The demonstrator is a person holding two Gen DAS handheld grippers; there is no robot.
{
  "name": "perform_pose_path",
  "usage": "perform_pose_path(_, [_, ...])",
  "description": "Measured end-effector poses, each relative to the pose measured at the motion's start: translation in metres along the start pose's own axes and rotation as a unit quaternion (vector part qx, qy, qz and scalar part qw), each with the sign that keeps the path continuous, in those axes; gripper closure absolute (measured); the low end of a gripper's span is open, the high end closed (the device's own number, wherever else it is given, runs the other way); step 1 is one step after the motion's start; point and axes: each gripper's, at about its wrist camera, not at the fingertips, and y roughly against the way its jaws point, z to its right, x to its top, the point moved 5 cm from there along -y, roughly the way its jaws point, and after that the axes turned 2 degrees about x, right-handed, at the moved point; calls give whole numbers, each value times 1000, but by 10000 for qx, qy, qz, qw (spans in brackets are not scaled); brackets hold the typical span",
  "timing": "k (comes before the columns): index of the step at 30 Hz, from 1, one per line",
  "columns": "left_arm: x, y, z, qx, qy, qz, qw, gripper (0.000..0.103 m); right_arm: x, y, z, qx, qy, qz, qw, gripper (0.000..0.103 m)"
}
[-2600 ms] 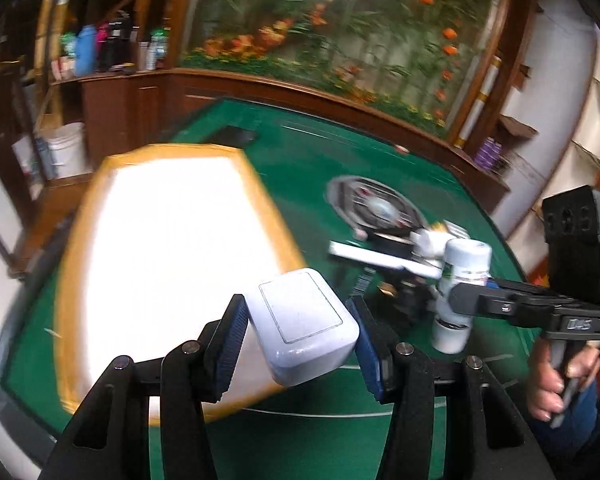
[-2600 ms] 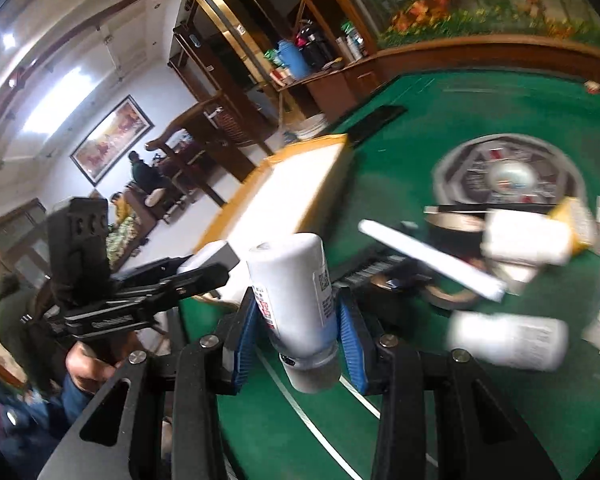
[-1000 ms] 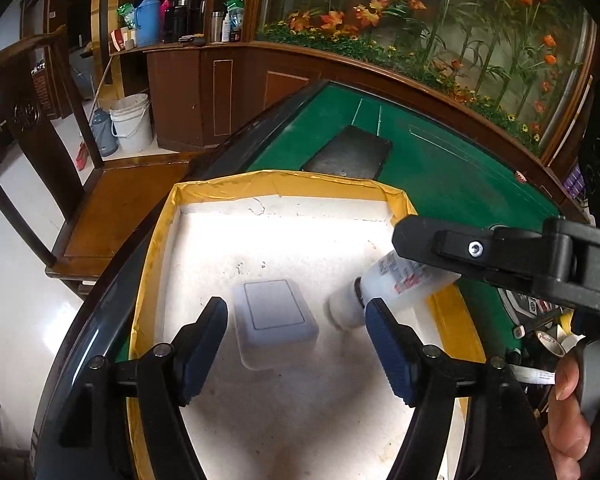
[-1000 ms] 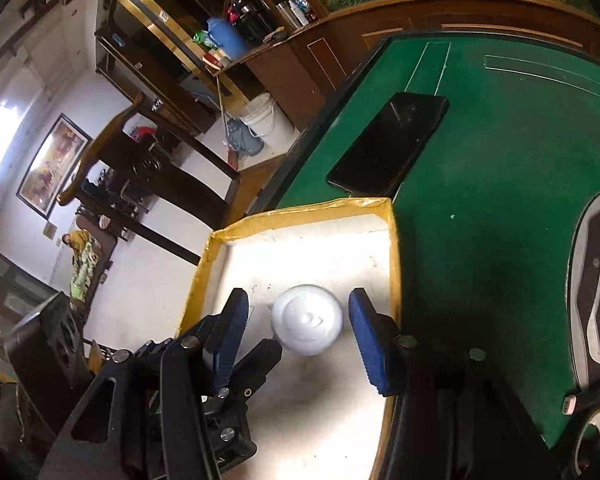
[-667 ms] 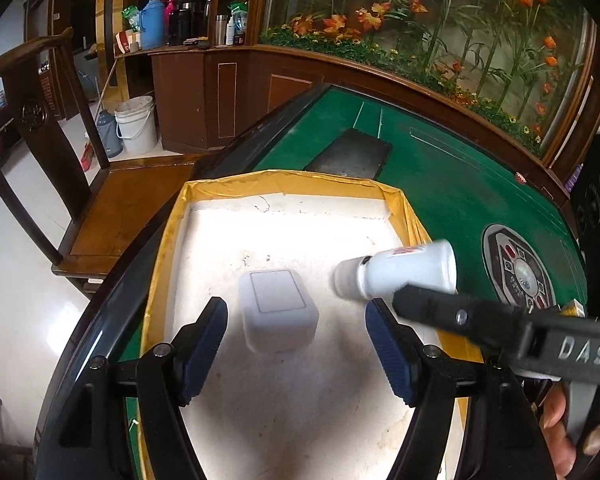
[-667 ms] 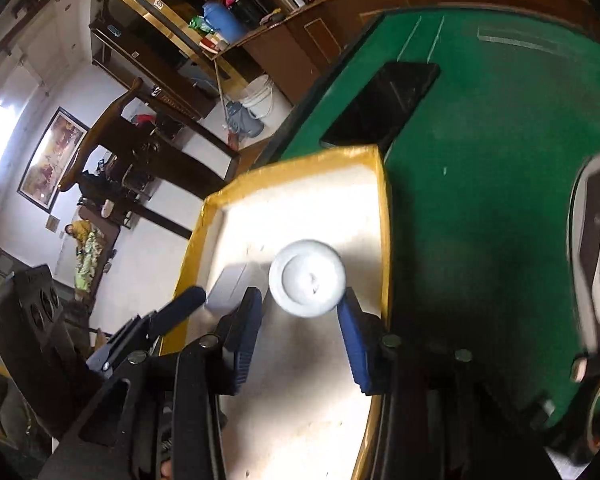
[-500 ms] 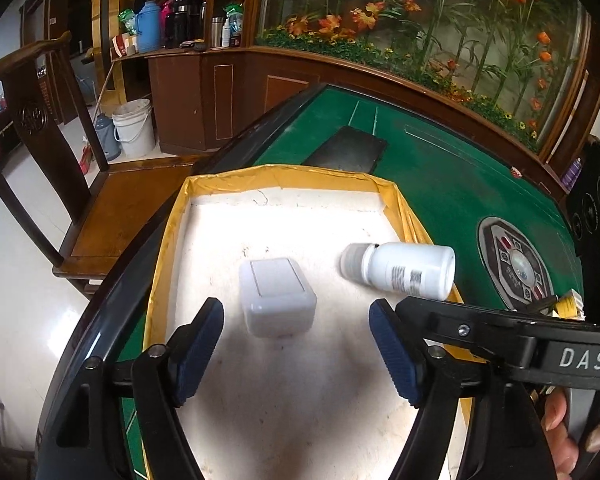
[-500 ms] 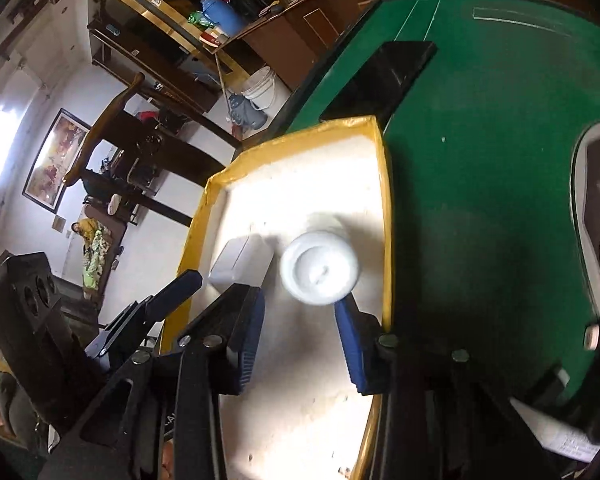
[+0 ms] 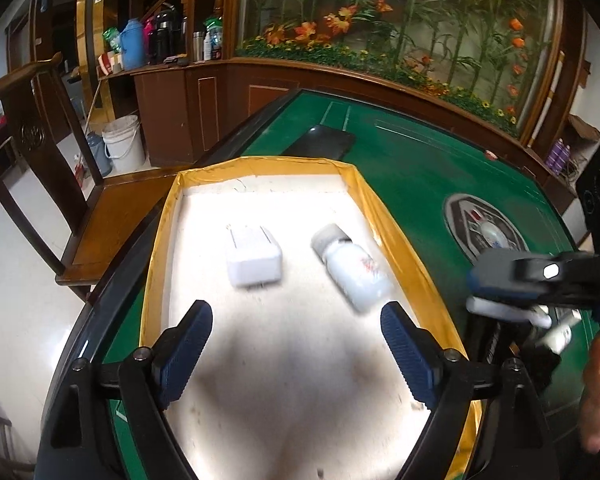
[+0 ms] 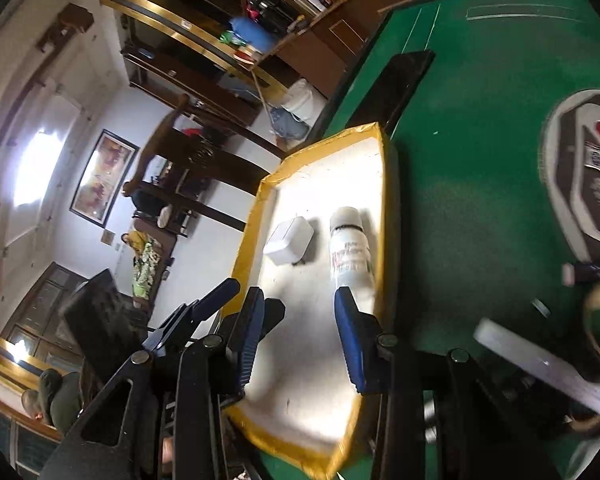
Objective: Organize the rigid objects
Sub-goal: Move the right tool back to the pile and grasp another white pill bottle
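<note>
A white tray with a yellow rim point(image 9: 400, 240) point(image 10: 384, 184) sits on the green table. In it lie a white charger block point(image 9: 254, 258) point(image 10: 289, 240) and a white bottle point(image 9: 352, 270) point(image 10: 348, 250) on its side, side by side. My left gripper point(image 9: 296, 350) is open and empty above the tray's near part. My right gripper point(image 10: 300, 340) is open and empty, just behind the bottle's base; it also shows in the left wrist view point(image 9: 512, 292), right of the tray.
A black phone point(image 9: 324, 144) point(image 10: 392, 84) lies beyond the tray. A round dark panel point(image 9: 484, 232) point(image 10: 584, 168) is set in the table to the right. A pile of loose items point(image 10: 560, 360) lies near the right gripper. A wooden chair point(image 9: 60, 184) stands left of the table.
The right gripper opened and let the bottle go into the tray, then drew back to the right. The left gripper, open since releasing the charger, pulled back a little.
</note>
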Motion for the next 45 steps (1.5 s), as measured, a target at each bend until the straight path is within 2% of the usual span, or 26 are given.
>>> perform_pose_path(7, [-23,27,17,-318,-68,231,9992,13,-36,79,26,-164,311,466,9983,65])
perform_pose_path(11, [-33,44,53,-681,-494,336,9959,13,-61,124,62,-411,152,825,9956,65])
perform_pose_path(13, [-38,49,87,-999,-960,274,9900,13,-69,141,82,-402,-32,932,9948,64])
perform_pose_path(15, [-44,51,114,-1167,-1359,275,9834,13,-77,158,103,-455,-267,1102,9925,64])
perform_pose_path(19, [-61,42,164,-1275,-2058,157,9701,13,-79,173,121,-450,-532,1294,9891,64])
perform_pose_path(22, [-71,30,189,-1096,-2530,103,9612,13,-78,178,119,-697,-409,1381,9871,60])
perform_pose_path(24, [-72,21,201,-924,-2731,130,9574,13,-77,181,123,-1047,-373,1460,9830,58])
perform_pose_path(25, [-73,16,206,-875,-2776,111,9566,13,-76,182,127,-1192,-384,1456,9814,58])
perform_pose_path(27, [-75,8,217,-1020,-2807,28,9544,15,-78,184,140,-1304,-504,1399,9802,58])
perform_pose_path(28, [-76,5,218,-1057,-2792,-5,9544,26,-78,183,146,-1250,-625,1400,9802,58])
perform_pose_path(29, [-78,2,220,-1092,-2765,-100,9547,46,-78,180,151,-1225,-708,1339,9808,58])
perform_pose_path(30, [-80,-1,220,-1082,-2722,-189,9559,47,-78,178,153,-1226,-734,1280,9814,58])
perform_pose_path(32, [-80,1,217,-1073,-2670,-121,9576,60,-82,173,158,-1232,-774,1131,9829,58])
perform_pose_path(33, [-79,3,215,-1175,-2580,-194,9588,63,-85,169,156,-1096,-792,980,9860,58])
perform_pose_path(35, [-78,3,208,-1279,-2335,-343,9633,65,-89,161,148,-887,-710,721,9909,54])
perform_pose_path(37, [-80,3,203,-1334,-2186,-416,9658,65,-93,150,136,-1073,-372,405,9927,47])
perform_pose_path(41, [-87,0,204,-1295,-2182,-446,9662,65,-103,132,115,-1709,462,10,9842,46])
perform_pose_path(42, [-88,-1,204,-1284,-2177,-434,9665,66,-106,127,112,-1943,665,-88,9786,48])
perform_pose_path(43, [-88,-1,204,-1262,-2168,-403,9672,68,-108,126,111,-2077,761,-93,9752,64])
perform_pose_path(44, [-88,-1,203,-1281,-2139,-400,9676,69,-108,125,112,-2224,796,-91,9717,70])
perform_pose_path(45, [-87,1,201,-1326,-2066,-393,9686,72,-110,128,115,-2186,764,-55,9728,70])
